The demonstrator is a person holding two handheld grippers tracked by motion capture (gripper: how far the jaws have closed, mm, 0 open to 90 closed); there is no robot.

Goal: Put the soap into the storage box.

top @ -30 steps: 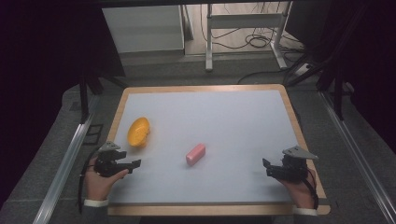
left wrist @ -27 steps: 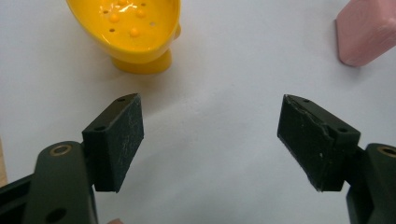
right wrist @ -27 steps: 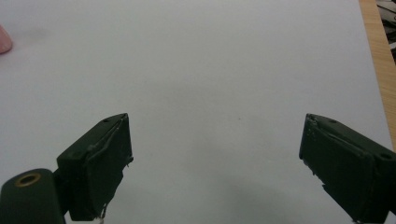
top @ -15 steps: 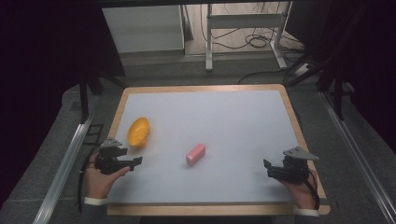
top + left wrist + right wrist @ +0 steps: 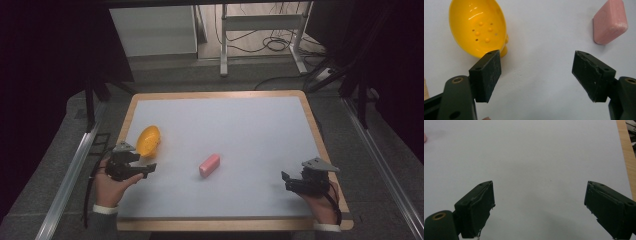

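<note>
Between the left gripper [image 5: 536, 72] fingers [image 5: 487, 75], spread wide, lay bare worktop [image 5: 536, 37]; a yellow dish [image 5: 477, 27] sat just past one finger, a pink soap bar [image 5: 610, 22] beyond the other. Right gripper [image 5: 539, 207] fingers [image 5: 477, 207] also stood wide, over bare worktop.

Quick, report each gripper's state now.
Left gripper: open, holding nothing.
Right gripper: open, holding nothing.

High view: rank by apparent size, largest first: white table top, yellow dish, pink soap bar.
1. White table top, by far the largest.
2. Yellow dish, near the left gripper.
3. Pink soap bar, smallest, though not much shorter than the dish; the dish also sits slightly farther from the camera.
</note>
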